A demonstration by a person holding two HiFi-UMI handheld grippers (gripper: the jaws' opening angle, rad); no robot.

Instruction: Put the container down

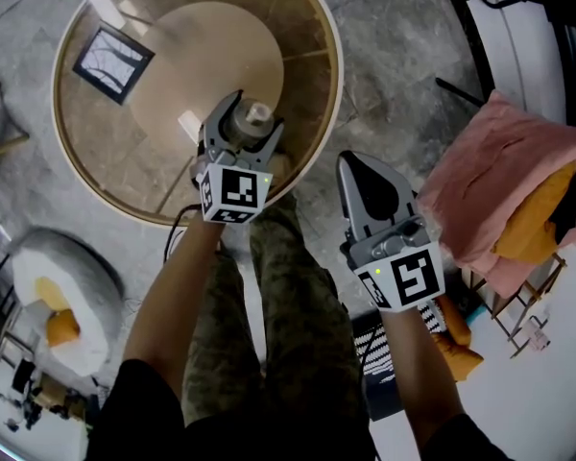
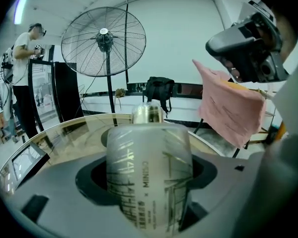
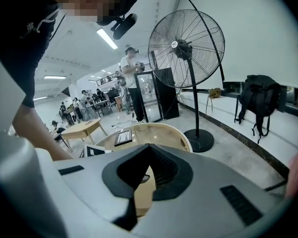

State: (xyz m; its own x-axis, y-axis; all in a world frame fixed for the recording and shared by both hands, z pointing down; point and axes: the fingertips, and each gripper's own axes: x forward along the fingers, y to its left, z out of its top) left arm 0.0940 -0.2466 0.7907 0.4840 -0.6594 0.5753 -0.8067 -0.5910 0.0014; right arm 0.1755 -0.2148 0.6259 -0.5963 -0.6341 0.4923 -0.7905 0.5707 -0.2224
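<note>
We see the container (image 2: 149,175) as a frosted, see-through cylinder with a pale line pattern, the word MINISO printed up its side and a shiny metal cap on top. It stands upright between the jaws of the left hand-held gripper (image 1: 254,115), which close on its sides. From above, it sits over the near right part of the round glass table (image 1: 96,157), and we cannot tell whether its base touches the glass.

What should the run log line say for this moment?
left hand-held gripper: shut on container | position: over round table | right hand-held gripper: shut, empty
</note>
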